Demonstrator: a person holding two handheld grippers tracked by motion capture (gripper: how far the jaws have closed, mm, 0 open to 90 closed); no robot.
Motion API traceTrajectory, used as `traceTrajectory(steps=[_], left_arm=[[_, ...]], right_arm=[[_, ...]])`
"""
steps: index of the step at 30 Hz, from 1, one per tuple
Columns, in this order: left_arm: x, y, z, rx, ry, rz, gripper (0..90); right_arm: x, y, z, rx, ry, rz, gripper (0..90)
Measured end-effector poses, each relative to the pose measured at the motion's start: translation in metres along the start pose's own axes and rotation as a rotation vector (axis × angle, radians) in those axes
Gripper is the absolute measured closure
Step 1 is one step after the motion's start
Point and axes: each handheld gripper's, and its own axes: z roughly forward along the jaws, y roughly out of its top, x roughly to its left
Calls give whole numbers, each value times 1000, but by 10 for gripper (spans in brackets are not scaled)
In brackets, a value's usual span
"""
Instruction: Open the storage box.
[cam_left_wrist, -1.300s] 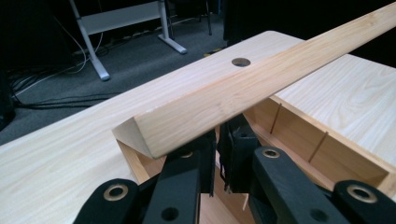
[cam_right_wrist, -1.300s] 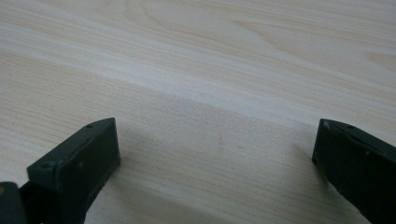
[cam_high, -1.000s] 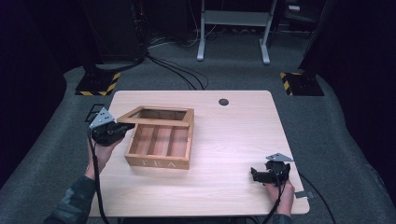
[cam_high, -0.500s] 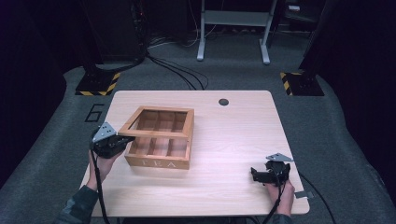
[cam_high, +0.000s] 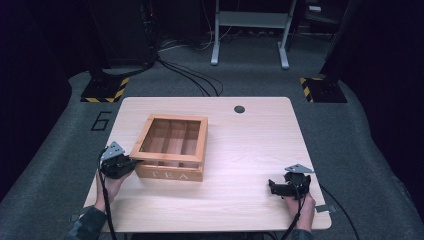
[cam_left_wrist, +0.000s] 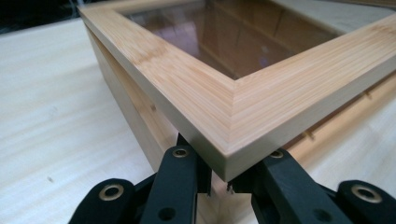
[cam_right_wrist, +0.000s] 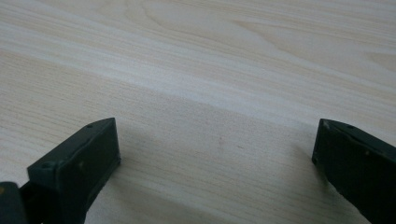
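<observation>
High view: one tea box (cam_high: 172, 147), two claws.

Left black two-jaw tool (cam_high: 131, 163) sat low at the table's near-left, jaws pinched close together, forearm and sleeve coming in from the bottom edge. Right black two-jaw tool (cam_high: 274, 187) rested near the near-right corner, jaws spread wide and holding nothing, pointing left, hand (cam_high: 301, 208) behind it, grey plate on top.

The wooden box (cam_high: 172, 150) reads "TEA" on its front; the floor (cam_high: 101, 120) bears "6".
</observation>
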Motion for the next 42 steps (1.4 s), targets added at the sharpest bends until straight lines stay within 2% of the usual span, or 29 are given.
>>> traceTrajectory(steps=[1, 8, 11, 16, 26, 29, 30, 32, 33, 34, 35, 36, 39, 42], left_arm=[[0, -1, 0, -10, -5, -16, 826], [-1, -2, -2, -16, -6, -26, 822], [-2, 0, -3, 5, -11, -16, 803], [-7, 3, -5, 34, 5, -2, 768], [-12, 8, -9, 80, -11, -8, 652], [-15, 8, -12, 91, -9, -12, 567], [-16, 8, -14, 91, -14, -24, 538], [-17, 8, -17, 104, 16, -32, 438], [-17, 8, -17, 104, 16, -32, 398], [-14, 4, -17, 139, 8, -43, 384], [-15, 0, -16, 160, 14, -35, 377], [-16, -5, -15, 163, 19, -33, 360], [-16, -14, -17, 157, 8, -65, 331], [-17, -23, -18, 171, -1, -79, 278]], right_arm=[[0, 0, 0, 0, 0, 0, 3], [0, 0, 0, -3, -1, 1, 3], [0, 0, 0, -3, -1, 1, 3], [0, 0, 0, -3, -1, 1, 3], [0, 0, 0, -3, -1, 1, 3], [0, 0, 0, -1, -1, 1, 3], [0, 0, 0, -3, -1, 1, 3], [0, 0, 0, -1, -1, 1, 3], [0, 0, 0, -1, -1, 1, 3], [0, 0, 0, -3, -1, 1, 3], [0, 0, 0, 0, -1, 1, 3], [0, 0, 0, -3, -1, 1, 3], [0, 0, 0, -3, -1, 1, 5], [0, 0, 0, -3, -1, 2, 5]])
